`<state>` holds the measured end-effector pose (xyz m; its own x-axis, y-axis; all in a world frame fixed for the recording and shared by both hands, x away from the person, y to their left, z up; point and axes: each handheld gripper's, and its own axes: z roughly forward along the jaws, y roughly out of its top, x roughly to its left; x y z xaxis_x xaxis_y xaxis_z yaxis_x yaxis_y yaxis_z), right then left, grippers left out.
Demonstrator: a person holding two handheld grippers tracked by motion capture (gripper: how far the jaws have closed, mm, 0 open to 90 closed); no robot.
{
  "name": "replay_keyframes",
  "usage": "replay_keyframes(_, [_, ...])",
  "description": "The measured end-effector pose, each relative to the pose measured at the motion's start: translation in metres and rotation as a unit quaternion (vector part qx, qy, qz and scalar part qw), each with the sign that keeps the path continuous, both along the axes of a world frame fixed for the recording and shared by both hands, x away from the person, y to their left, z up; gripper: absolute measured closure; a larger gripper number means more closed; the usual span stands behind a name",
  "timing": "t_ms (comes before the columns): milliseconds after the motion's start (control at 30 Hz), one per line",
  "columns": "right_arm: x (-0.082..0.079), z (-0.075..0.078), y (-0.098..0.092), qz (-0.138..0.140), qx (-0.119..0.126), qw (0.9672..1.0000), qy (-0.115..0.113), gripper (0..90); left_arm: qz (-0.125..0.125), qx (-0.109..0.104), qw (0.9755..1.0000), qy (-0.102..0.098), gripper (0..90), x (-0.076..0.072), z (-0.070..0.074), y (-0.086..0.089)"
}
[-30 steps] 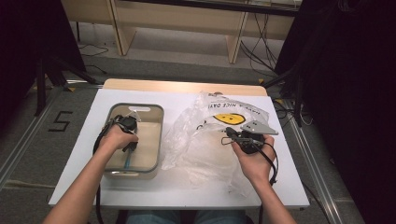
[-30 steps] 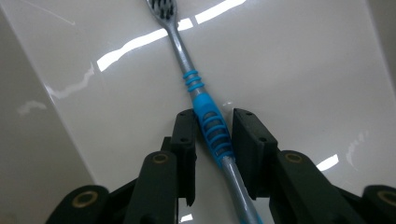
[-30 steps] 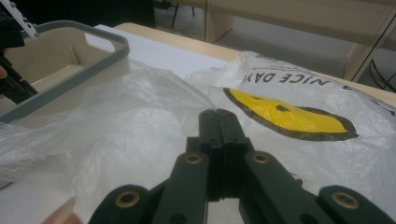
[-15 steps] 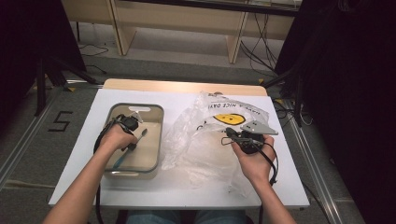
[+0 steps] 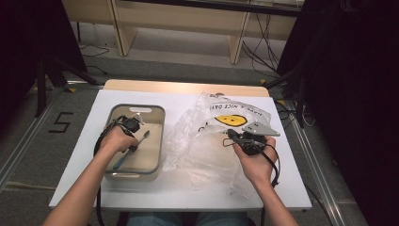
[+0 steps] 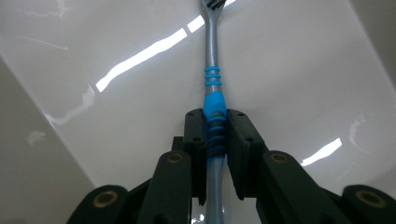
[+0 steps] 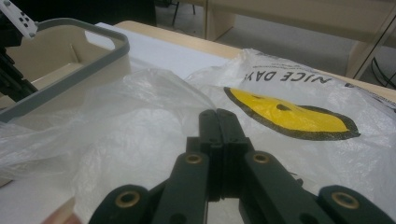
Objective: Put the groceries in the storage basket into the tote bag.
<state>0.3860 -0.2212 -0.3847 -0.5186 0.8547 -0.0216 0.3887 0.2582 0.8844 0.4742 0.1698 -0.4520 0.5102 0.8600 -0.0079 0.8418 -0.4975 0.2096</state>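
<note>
A: Where is the toothbrush [image 6: 212, 105]?

B: Right between your left tongs [image 6: 215, 135]. They have just been closing and now pinch its blue grip, inside the tub [image 5: 157, 141].

A: And my right tongs [image 7: 218, 122]?

B: Pressed together. They sit over the plastic bag [image 7: 140, 121] on the bench [image 5: 188, 190], its yellow face just ahead.

Blue-grey toothbrush [image 6: 213, 100] lies slanted inside the beige tub [image 5: 156, 141].
</note>
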Motion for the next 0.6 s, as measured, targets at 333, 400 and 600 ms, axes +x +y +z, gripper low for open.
replay_keyframes(333, [0.0002, -0.0005, -0.0003, 0.000, -0.001, 1.0000, 0.001, 90.0, 0.007, -0.018, 0.9998, -0.007, 78.3, -0.0010, -0.0001, 0.0028])
replay_keyframes(400, [0.0003, -0.0006, -0.0002, -0.001, -0.001, 1.0000, 0.001, 90.0, 0.009, -0.020, 0.9997, -0.012, 78.3, -0.0012, 0.0004, 0.0032])
replay_keyframes(600, [0.0001, -0.0006, -0.0002, -0.001, 0.000, 1.0000, 0.001, 90.0, 0.012, -0.032, 0.9989, -0.032, 78.4, -0.0030, 0.0048, 0.0041])
